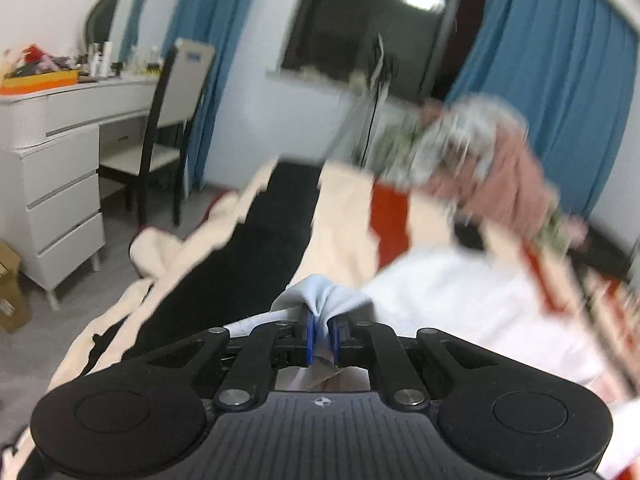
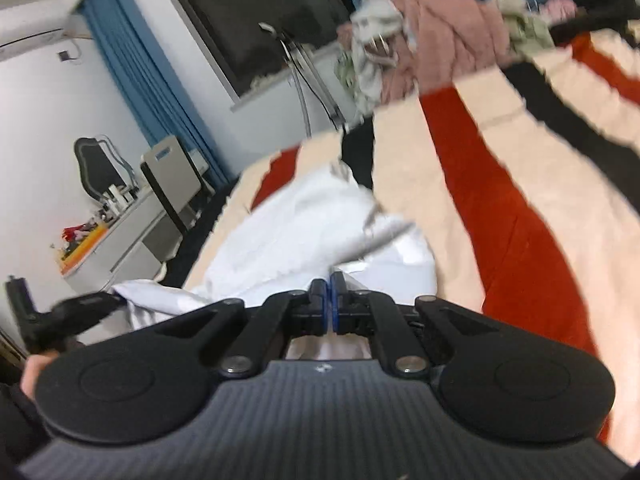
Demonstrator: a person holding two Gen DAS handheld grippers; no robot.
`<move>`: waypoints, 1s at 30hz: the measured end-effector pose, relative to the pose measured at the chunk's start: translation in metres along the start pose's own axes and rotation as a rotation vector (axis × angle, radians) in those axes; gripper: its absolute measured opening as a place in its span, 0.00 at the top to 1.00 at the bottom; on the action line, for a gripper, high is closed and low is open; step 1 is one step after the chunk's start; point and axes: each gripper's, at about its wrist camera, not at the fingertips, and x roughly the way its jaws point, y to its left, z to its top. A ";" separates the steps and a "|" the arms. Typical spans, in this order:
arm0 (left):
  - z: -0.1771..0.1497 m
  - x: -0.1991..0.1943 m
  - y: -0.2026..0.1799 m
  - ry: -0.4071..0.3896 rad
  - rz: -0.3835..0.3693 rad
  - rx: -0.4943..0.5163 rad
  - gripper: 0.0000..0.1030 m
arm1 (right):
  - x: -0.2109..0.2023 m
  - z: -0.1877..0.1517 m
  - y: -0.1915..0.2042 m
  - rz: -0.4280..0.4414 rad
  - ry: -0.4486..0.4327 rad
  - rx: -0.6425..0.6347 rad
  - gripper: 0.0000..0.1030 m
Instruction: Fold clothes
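Observation:
A white garment (image 1: pixel 452 304) lies on a bed with a cream, red and black striped blanket (image 1: pixel 344 220). My left gripper (image 1: pixel 322 334) is shut on a bunched pale edge of the garment. In the right wrist view the white garment (image 2: pixel 320 216) spreads ahead of my right gripper (image 2: pixel 329 300), whose blue pads are pressed together on a thin edge of the cloth. The left gripper (image 2: pixel 96 304) shows at the left of that view, holding the garment's other corner.
A pile of pink and patterned clothes (image 1: pixel 472 152) sits at the far end of the bed (image 2: pixel 432 36). A white dresser (image 1: pixel 52 160) with clutter and a dark chair (image 1: pixel 168 128) stand to the left. Blue curtains (image 1: pixel 552 80) flank a dark window.

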 end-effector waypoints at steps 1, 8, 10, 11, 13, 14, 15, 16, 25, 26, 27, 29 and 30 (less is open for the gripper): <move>-0.002 0.008 0.000 0.016 0.012 0.014 0.86 | 0.005 -0.002 -0.002 0.003 0.012 0.015 0.96; -0.011 -0.002 -0.011 0.029 0.088 0.061 0.28 | 0.014 -0.009 -0.012 -0.009 0.040 0.068 0.95; -0.013 -0.022 -0.016 0.000 0.121 0.055 0.20 | 0.014 -0.008 -0.012 -0.011 0.037 0.081 0.95; -0.018 -0.031 -0.025 -0.015 0.110 0.087 0.20 | 0.015 -0.008 -0.014 -0.012 0.035 0.088 0.95; -0.030 -0.048 -0.049 -0.045 0.061 0.183 0.20 | 0.016 -0.008 -0.016 -0.014 0.033 0.100 0.95; -0.036 -0.056 -0.061 -0.060 0.037 0.231 0.19 | 0.016 -0.008 -0.017 -0.015 0.031 0.103 0.95; -0.042 -0.064 -0.073 -0.075 0.012 0.279 0.18 | 0.016 -0.008 -0.018 -0.015 0.030 0.106 0.95; -0.047 -0.072 -0.086 -0.089 -0.013 0.327 0.15 | 0.016 -0.008 -0.018 -0.016 0.028 0.108 0.95; -0.161 -0.077 -0.207 -0.052 -0.297 1.035 0.10 | 0.014 -0.005 -0.027 -0.028 0.012 0.161 0.95; -0.167 -0.073 -0.211 -0.064 -0.290 1.075 0.09 | 0.014 -0.005 -0.028 -0.032 0.011 0.168 0.95; -0.171 -0.069 -0.214 -0.086 -0.270 1.097 0.09 | 0.014 -0.005 -0.029 -0.037 0.011 0.174 0.95; -0.176 -0.061 -0.215 -0.151 -0.201 1.118 0.09 | 0.015 -0.006 -0.031 -0.046 0.014 0.183 0.95; -0.176 -0.060 -0.215 -0.189 -0.163 1.123 0.10 | 0.015 -0.006 -0.032 -0.050 0.016 0.184 0.95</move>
